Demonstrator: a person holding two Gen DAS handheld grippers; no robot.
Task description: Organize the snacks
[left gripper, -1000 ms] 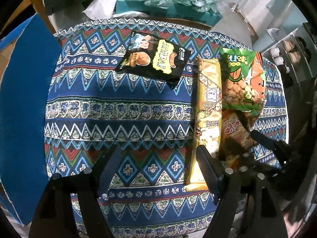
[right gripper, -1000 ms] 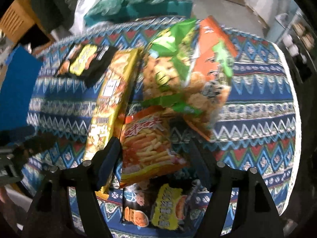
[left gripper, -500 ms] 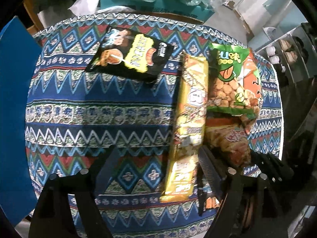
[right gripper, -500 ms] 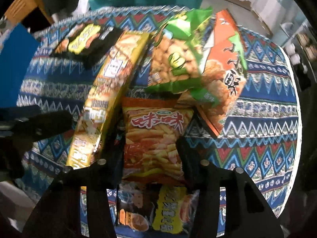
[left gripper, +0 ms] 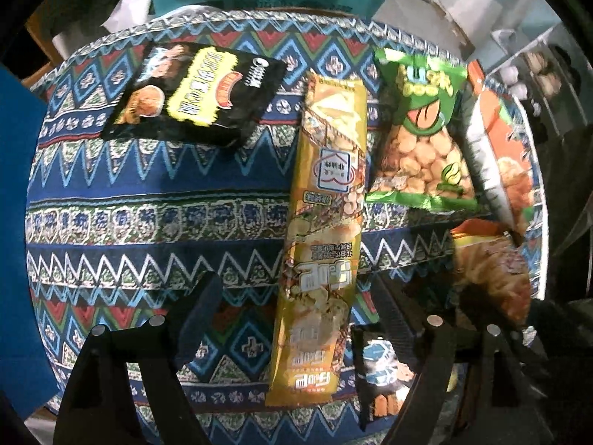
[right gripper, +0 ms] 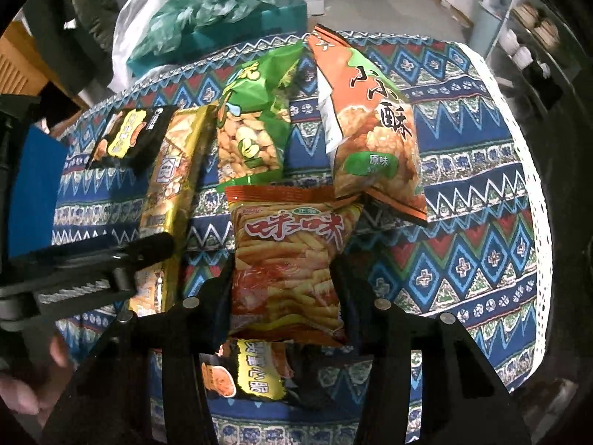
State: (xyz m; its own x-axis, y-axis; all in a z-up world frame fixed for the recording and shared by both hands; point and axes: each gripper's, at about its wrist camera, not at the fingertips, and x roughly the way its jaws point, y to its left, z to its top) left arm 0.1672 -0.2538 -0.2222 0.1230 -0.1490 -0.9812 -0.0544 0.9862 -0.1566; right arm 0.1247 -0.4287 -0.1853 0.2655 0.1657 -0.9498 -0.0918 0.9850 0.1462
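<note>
Snacks, on patterned tablecloth [left gripper: 148, 200]. Red stick-snack bag [right gripper: 287, 259]: clamped at both side edges by right gripper [right gripper: 283, 282], just below green pea bag [right gripper: 252, 129]. Long yellow packet [left gripper: 322, 230]: between wide-apart jaws of left gripper [left gripper: 292, 304], unpressed, just left of green pea bag. Orange bag [right gripper: 374, 137]: tilted, just right of green pea bag. Black packet [left gripper: 192, 92]: flat, left of yellow packet. Second black packet [right gripper: 252, 374]: under red bag, nearer camera.

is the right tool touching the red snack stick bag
Touching. In the right wrist view, the right tool pinches the red snack stick bag, whose sides crease inward.
</note>
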